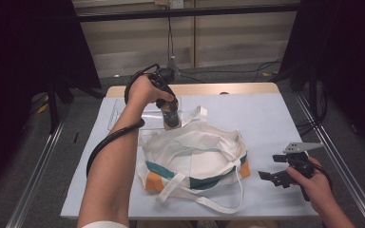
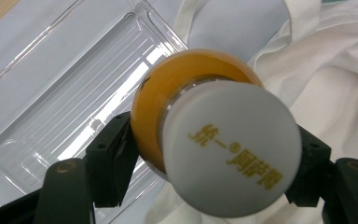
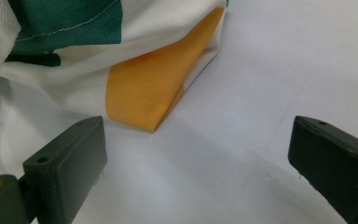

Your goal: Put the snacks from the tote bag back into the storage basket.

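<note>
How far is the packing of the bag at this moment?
Done: the bottle is lifted out of the clear tray. In hand: the left tongs are shut on it, between tray and bag. Left: putting it in the bag; the right tongs wait open beside it.

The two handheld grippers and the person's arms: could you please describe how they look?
Each gripper has two blocky matte black jaws with small screw holes. The left gripper trails a thick black cable that loops along the bare forearm, and a white sleeve edge shows near the elbow. The right gripper is black too and carries a grey three-cornered plate on top.
</note>
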A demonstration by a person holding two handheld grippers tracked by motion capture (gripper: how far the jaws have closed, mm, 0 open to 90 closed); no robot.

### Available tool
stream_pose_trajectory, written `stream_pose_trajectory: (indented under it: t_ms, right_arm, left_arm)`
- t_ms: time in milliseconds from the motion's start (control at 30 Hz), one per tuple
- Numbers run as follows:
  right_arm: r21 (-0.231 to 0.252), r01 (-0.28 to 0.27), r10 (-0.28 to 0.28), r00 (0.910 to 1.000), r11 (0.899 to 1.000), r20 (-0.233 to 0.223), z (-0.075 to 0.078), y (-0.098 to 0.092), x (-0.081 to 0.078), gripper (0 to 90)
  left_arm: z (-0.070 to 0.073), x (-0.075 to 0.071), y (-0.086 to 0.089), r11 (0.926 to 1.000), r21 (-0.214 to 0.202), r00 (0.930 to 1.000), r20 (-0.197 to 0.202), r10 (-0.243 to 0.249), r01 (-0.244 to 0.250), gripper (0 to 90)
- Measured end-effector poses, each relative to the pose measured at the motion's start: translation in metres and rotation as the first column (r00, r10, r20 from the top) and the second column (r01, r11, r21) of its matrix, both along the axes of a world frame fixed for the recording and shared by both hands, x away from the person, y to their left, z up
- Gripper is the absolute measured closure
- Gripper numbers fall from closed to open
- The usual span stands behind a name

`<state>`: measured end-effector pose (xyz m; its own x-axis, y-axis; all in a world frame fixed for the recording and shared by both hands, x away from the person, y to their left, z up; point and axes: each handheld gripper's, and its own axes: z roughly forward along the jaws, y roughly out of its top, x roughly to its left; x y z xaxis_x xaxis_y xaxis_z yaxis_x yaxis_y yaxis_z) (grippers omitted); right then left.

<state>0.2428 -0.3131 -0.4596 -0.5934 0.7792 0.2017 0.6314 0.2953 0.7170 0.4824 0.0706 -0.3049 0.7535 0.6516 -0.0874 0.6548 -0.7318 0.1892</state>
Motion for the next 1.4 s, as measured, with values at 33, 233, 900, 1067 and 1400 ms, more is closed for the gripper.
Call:
stream_pose_trajectory:
  t_ms: [33, 233, 900, 1067, 1400]
  right_arm:
    - [0.001, 0.001, -0.001, 1.0, 1.0, 0.0, 0.0, 0.0, 0.0, 4.2]
    - [0.0, 0.0, 0.0, 1.0, 1.0, -0.001, 0.0, 0.0, 0.0, 4.2]
    - [0.001, 0.001, -0.001, 1.0, 1.0, -0.001, 0.0, 0.0, 0.0, 4.2]
    - [0.002, 0.004, -0.004, 1.0, 1.0, -0.002, 0.0, -0.001, 0.0, 4.1]
    - [0.004, 0.001, -0.001, 1.0, 1.0, -0.001, 0.0, 0.0, 0.0, 4.2]
  left_arm:
    - [-0.001, 0.0, 0.0, 1.0, 0.0, 1.0, -0.001, 0.0, 0.0, 30.4]
    - [-0.004, 0.0, 0.0, 1.0, 0.001, 1.0, -0.004, -0.004, 0.004, 30.4]
    - [-0.016, 0.001, 0.001, 0.9999, -0.001, 0.9998, -0.015, 0.012, -0.012, 30.4]
    - [-0.019, 0.001, 0.0, 1.0, 0.005, 0.9999, -0.016, 0.007, -0.007, 30.3]
    - [-0.024, 0.001, 0.0, 1.0, 0.005, 0.9999, -0.015, 0.003, -0.003, 30.3]
